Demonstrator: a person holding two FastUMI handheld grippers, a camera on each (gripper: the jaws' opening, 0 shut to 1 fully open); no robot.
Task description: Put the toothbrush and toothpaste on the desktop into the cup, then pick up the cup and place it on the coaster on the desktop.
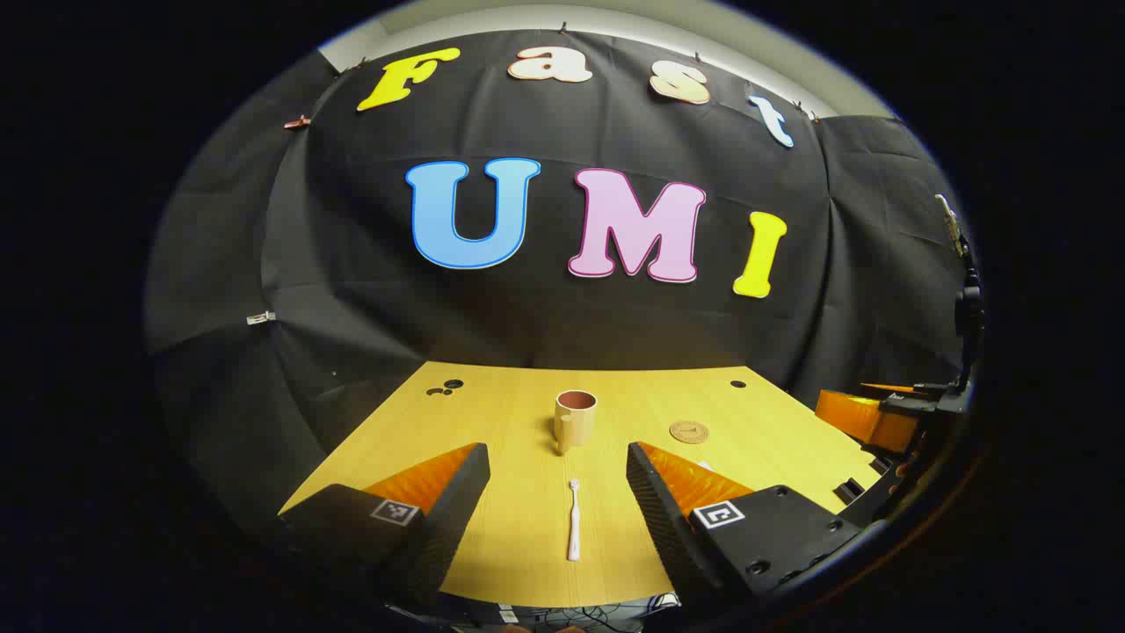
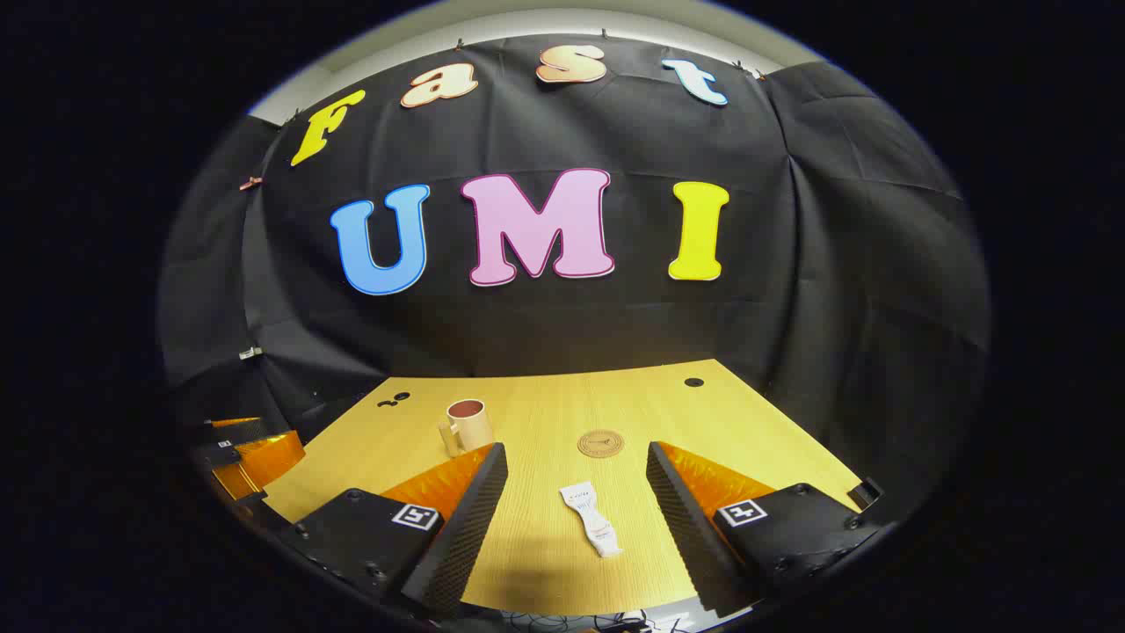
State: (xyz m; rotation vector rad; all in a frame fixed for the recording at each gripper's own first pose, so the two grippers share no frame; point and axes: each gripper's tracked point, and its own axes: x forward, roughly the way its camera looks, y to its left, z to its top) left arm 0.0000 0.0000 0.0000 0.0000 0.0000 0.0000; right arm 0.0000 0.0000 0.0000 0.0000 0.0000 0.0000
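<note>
A white toothbrush (image 1: 573, 520) lies lengthwise on the wooden desktop (image 1: 518, 413), between the spread fingers of my left gripper (image 1: 558, 479), which is open and above it. Beyond it stands a beige cup (image 1: 575, 418) with a reddish inside and its handle toward me. A round cork coaster (image 1: 689, 432) lies to the cup's right. In the right gripper view a white toothpaste tube (image 2: 592, 518) lies between the fingers of my open right gripper (image 2: 576, 479). The cup (image 2: 468, 424) stands far left there and the coaster (image 2: 601, 443) straight ahead.
The other gripper (image 1: 879, 420) shows at the right edge of the left gripper view, and at the left edge (image 2: 250, 448) of the right gripper view. Small dark holes (image 1: 446, 387) mark the desktop's far side. The near desktop edge (image 2: 562, 611) runs just below the fingers.
</note>
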